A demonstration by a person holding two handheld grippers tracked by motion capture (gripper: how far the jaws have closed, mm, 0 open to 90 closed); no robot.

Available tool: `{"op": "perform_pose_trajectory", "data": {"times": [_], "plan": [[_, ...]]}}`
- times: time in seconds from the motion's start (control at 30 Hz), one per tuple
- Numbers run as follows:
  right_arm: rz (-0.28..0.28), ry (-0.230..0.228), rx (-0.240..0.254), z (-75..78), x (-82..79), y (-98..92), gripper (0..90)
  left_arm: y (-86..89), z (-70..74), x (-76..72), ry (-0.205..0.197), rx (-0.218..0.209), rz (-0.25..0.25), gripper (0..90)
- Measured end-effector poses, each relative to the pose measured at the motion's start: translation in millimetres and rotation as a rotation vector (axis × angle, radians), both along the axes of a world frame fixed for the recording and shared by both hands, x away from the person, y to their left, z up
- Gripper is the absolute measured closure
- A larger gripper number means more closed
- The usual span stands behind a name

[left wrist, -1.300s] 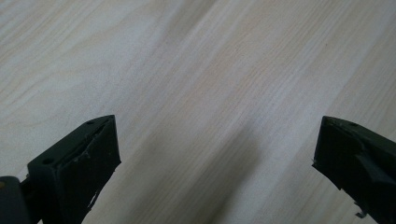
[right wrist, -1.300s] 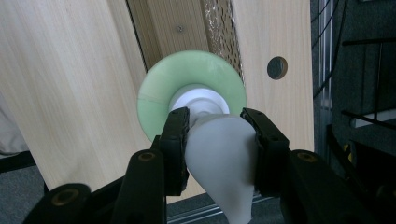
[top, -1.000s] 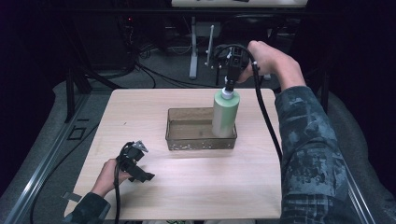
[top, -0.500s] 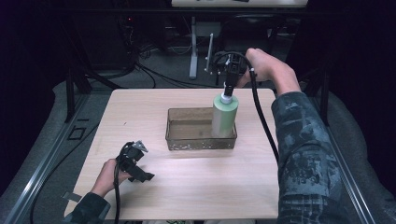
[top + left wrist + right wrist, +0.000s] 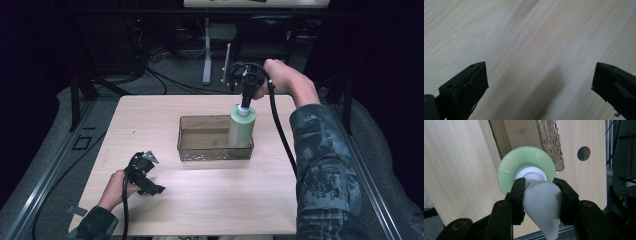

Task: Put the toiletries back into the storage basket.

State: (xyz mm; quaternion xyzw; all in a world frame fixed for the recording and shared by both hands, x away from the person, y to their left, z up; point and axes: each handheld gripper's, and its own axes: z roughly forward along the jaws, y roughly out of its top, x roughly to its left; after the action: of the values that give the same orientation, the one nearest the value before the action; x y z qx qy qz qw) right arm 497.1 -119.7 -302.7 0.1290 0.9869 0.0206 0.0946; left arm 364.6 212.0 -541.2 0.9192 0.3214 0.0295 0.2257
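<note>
Item: pale green pump bottle (image 5: 242,127), upright directly beneath the right gripper (image 5: 539,195), which clamps its white pump head (image 5: 541,205), base inside the clear tray (image 5: 215,152); lower vertically, release once seated; left gripper (image 5: 539,82) open, idle over the wooden table (image 5: 150,120).

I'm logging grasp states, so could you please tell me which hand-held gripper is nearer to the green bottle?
The right hand-held gripper: it is clamped on the white pump top of the green bottle standing in the tray. The left hand-held gripper rests open near the table's front left, well away.
</note>
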Motion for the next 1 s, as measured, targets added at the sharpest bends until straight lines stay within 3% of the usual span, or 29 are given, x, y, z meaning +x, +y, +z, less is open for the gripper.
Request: {"op": "perform_pose_trajectory", "data": {"times": [0.3, 1.0], "plan": [[-0.018, 0.015, 0.006, -11.4, 2.0, -4.7, 62.7, -0.3, -0.3, 0.2, -0.001, -0.001, 0.000, 0.1], [-0.034, 0.010, 0.020, -19.4, 3.6, -6.1, 62.7, -0.5, -0.3, 0.2, 0.000, 0.000, -0.001, 0.1]]}}
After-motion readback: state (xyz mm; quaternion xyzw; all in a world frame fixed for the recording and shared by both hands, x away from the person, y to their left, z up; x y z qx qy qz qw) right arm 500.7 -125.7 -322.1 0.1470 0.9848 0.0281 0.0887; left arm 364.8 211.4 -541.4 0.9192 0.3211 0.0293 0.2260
